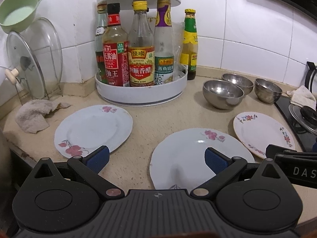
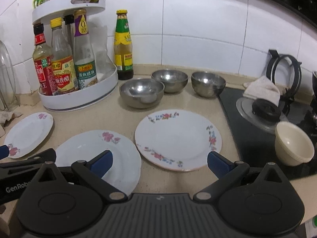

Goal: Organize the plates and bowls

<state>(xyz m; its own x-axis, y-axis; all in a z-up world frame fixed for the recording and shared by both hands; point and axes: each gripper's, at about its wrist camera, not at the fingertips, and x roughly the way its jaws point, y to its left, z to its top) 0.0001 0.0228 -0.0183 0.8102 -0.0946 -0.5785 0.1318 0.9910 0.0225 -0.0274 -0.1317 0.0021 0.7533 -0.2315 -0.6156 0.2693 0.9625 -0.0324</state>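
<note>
Both your grippers, left gripper [image 1: 156, 159] and right gripper [image 2: 160, 162], hang released and empty. Slide one finger under the near rim of the middle floral plate [image 1: 190, 154], keeping it level for stacking; the steel bowls [image 2: 141, 92] wait behind. The beige countertop [image 1: 146, 123] is cramped: condiment carousel [image 1: 141, 91] and black stove [image 2: 253, 138] crowd it.
</note>
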